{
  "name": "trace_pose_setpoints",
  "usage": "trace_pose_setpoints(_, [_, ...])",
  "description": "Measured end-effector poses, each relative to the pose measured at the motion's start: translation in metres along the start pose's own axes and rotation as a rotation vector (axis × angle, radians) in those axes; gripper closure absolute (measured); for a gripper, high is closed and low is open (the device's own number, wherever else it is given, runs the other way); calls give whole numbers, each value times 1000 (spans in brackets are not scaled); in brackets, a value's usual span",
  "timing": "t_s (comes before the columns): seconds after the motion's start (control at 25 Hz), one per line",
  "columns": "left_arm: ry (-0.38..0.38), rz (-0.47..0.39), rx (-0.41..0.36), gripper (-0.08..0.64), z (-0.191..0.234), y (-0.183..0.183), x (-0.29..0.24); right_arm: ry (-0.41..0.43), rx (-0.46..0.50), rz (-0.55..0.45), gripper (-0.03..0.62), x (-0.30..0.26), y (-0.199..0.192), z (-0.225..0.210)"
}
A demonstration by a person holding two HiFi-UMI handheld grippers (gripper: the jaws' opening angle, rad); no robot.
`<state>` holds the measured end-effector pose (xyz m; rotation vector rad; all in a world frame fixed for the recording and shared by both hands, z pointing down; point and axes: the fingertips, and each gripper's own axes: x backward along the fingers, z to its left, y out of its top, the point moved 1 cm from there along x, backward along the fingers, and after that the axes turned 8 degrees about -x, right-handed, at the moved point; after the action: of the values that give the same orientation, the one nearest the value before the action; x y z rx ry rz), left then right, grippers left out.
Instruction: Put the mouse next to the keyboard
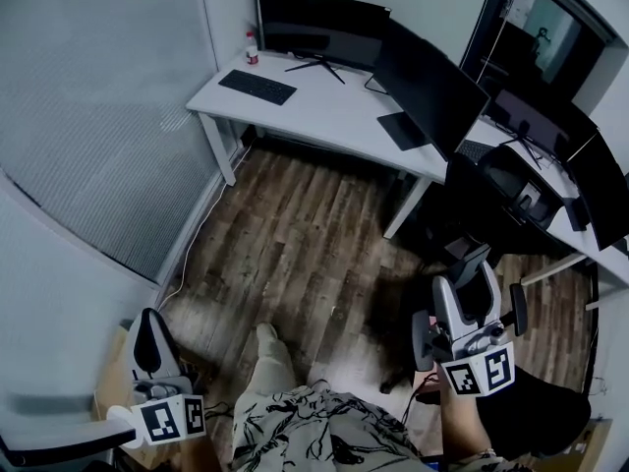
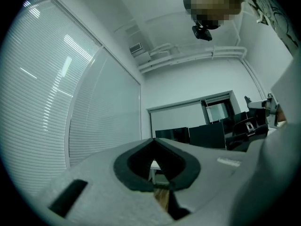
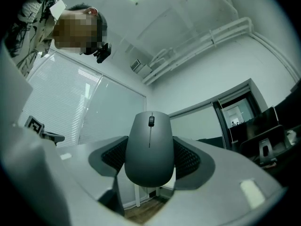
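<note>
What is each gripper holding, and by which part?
The right gripper grips the mouse by its sides; the left gripper holds nothing.

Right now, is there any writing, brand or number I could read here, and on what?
None can be read in any view.
right cube on the right hand-held gripper: square patterns, no words.
left cube on the left hand-held gripper: the same.
pale tag on that gripper: blurred.
keyboard, bottle: too small.
mouse: no print shows.
</note>
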<state>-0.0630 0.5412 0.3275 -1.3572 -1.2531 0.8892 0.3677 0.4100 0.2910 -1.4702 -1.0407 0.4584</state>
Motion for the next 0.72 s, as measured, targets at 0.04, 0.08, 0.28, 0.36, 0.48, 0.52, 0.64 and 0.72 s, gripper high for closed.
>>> trace_pose_setpoints(0.04, [-1, -3, 2, 572, 4, -3, -9, -3, 1, -4, 291, -8, -2, 1])
trace_pose_setpoints(0.08, [-7, -9, 5, 572, 8, -5, -19, -6, 2, -11, 291, -16, -4, 1])
trace_pose_setpoints(0.28, [-48, -39, 11, 572, 25, -10, -86, -33, 14, -24, 291, -66, -14, 3])
trace_pose_setpoints(0.36, [-62, -53, 9, 572, 33, -6, -112, -43, 23, -23, 291, -87, -15, 4])
trace_pose_setpoints(0.48, [-90, -69, 4, 572, 43, -2, -148, -61, 34, -29, 291, -118, -16, 6])
trace_pose_setpoints(0.52, [-98, -69, 8, 572, 47, -3, -159, -64, 35, -28, 291, -128, -18, 7])
trace_pose_setpoints(0.64, [-116, -62, 21, 572, 61, -9, -189, -69, 35, -17, 291, -160, -29, 13])
trace_pose_setpoints(0.72, [-131, -59, 24, 572, 67, -15, -209, -76, 34, -13, 291, -180, -37, 14])
